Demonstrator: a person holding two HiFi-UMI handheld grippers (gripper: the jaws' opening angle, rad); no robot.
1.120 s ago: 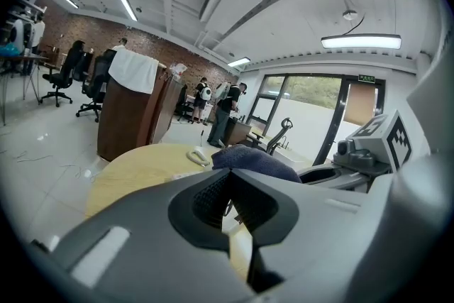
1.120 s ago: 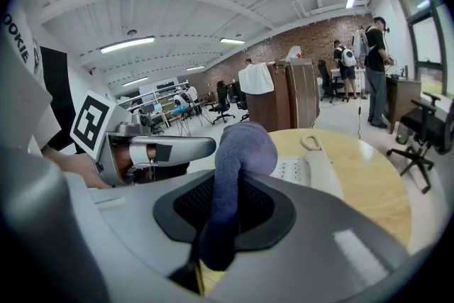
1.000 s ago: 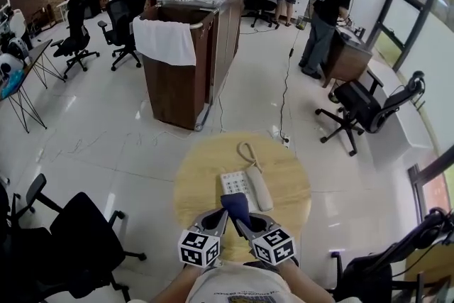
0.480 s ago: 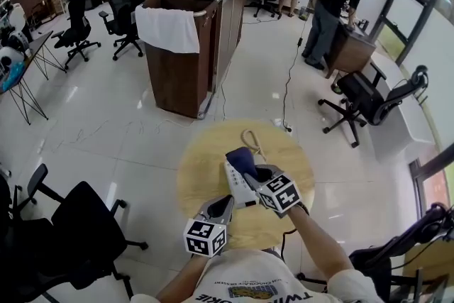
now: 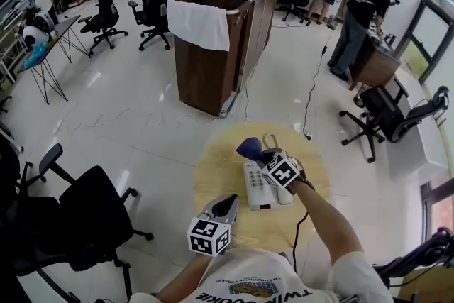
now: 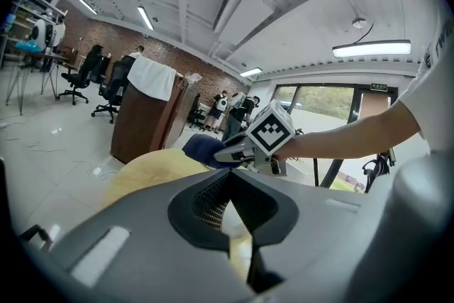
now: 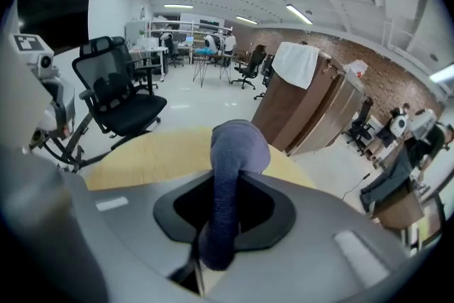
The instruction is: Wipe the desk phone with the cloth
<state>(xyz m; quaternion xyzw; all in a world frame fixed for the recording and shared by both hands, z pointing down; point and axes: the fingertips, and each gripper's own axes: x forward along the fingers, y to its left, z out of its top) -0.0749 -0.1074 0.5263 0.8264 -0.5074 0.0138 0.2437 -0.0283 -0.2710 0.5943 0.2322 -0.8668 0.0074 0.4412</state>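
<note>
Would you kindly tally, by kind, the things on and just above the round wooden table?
Desk phone: 1
Cloth: 1
Hand-held grippers: 2, the left hand-held gripper and the right hand-held gripper, which grips the cloth
Total: 4

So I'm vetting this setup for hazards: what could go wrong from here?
1. The left gripper sits shut and off the desk phone, so nothing steadies it; a push from the cloth in the right gripper might slide it across the round table.
2. The cord loops by the table's far edge beside the cloth and could snag.
</note>
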